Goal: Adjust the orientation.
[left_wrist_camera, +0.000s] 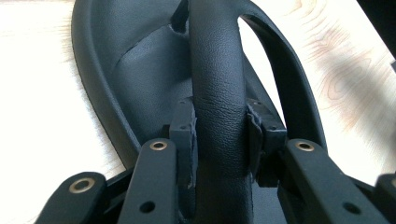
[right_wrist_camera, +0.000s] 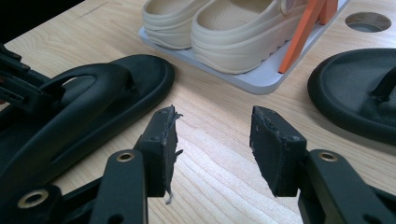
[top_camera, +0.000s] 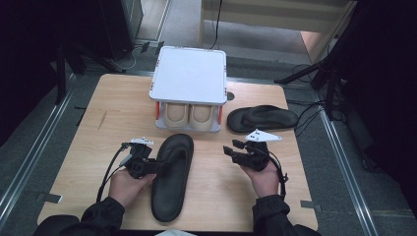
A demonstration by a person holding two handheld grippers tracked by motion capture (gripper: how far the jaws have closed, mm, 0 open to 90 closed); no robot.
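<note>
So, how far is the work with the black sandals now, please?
Done: a beige pair already sits on the lower shelf of the white rack. In hand: the left gripper has its jaws around the strap of the near black sandal, which lies on the table. Left: the other black sandal lies untouched right of the rack, and the right gripper is open and empty.

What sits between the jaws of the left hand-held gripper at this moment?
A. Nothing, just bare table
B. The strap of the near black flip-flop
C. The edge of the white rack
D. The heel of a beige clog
B: in the left gripper view, the pads of the left hand-held gripper flank the strap of the near black flip-flop.
</note>
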